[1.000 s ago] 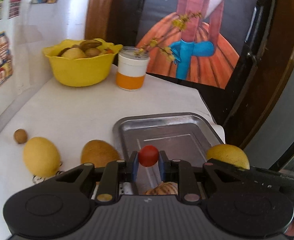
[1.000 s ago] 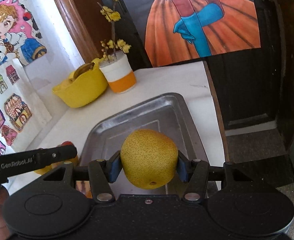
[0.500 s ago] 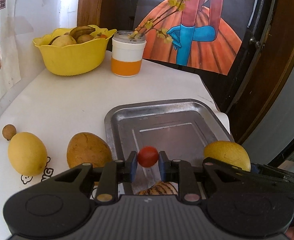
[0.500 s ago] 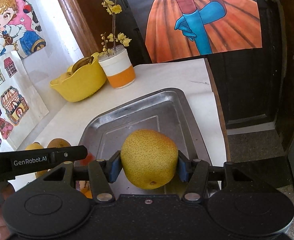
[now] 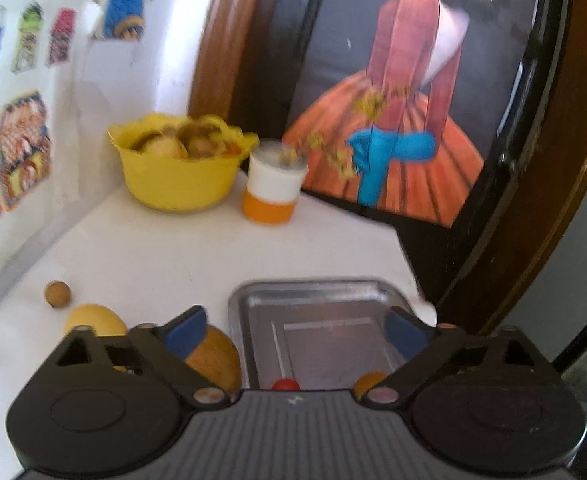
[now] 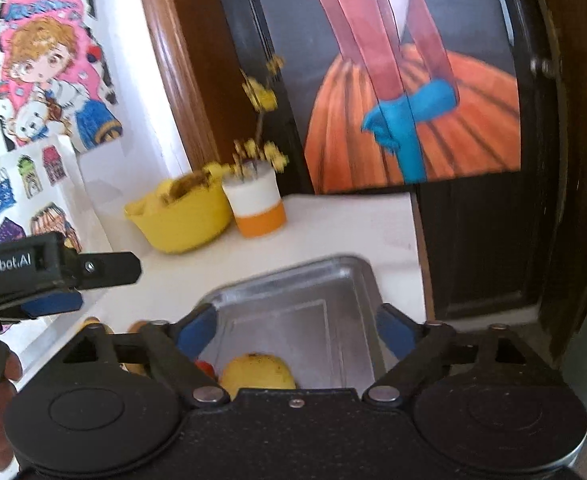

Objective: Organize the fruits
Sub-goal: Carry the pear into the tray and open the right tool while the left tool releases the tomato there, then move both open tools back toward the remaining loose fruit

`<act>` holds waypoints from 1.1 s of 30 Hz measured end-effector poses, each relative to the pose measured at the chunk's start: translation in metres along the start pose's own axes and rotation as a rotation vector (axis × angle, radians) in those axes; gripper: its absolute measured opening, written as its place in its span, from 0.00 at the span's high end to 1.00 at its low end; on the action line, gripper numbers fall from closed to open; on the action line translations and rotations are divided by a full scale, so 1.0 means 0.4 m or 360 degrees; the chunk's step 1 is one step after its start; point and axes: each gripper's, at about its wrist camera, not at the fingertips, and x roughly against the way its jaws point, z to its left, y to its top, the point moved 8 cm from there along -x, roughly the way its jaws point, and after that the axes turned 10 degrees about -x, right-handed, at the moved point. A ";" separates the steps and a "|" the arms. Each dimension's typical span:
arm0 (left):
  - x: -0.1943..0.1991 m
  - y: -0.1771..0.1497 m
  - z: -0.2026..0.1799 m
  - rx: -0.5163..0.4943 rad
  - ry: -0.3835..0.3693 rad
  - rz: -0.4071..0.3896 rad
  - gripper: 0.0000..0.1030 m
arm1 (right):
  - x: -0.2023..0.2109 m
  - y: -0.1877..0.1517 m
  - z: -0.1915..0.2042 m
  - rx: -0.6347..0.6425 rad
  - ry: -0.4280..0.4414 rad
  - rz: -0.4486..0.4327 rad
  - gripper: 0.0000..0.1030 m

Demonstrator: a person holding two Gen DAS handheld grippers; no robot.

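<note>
Both claws were opening with nothing between their pads: the left claw (image 5: 295, 330) and right claw (image 6: 295, 330) hung above the metal tray (image 6: 357, 280) on the white desk (image 5: 173, 256). The small red fruit (image 5: 286, 384) and yellow pear (image 6: 257, 370) lay in the tray's near end.

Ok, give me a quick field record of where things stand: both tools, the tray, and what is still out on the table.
left tool: jaws opening, nothing between them
right tool: jaws opening, nothing between them
tray: metal, on the white table
in tray: small red fruit, yellow pear, both at the near end
left of tray: brown oval fruit, yellow fruit, small brown round fruit
at back: yellow bowl holding fruit, white and orange jar
</note>
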 end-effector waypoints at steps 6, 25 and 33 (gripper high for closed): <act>0.088 0.016 0.031 0.0046 0.0062 -0.0131 0.00 | 0.088 0.009 0.042 0.0187 -0.0053 -0.0160 0.01; 0.326 -0.161 0.117 0.0048 0.0333 -0.0153 0.00 | 0.298 -0.148 0.122 0.0416 -0.0039 -0.0049 0.01; 0.402 -0.290 0.157 0.0065 0.0395 -0.0014 0.00 | 0.318 -0.282 0.180 0.0507 -0.0002 0.0212 0.01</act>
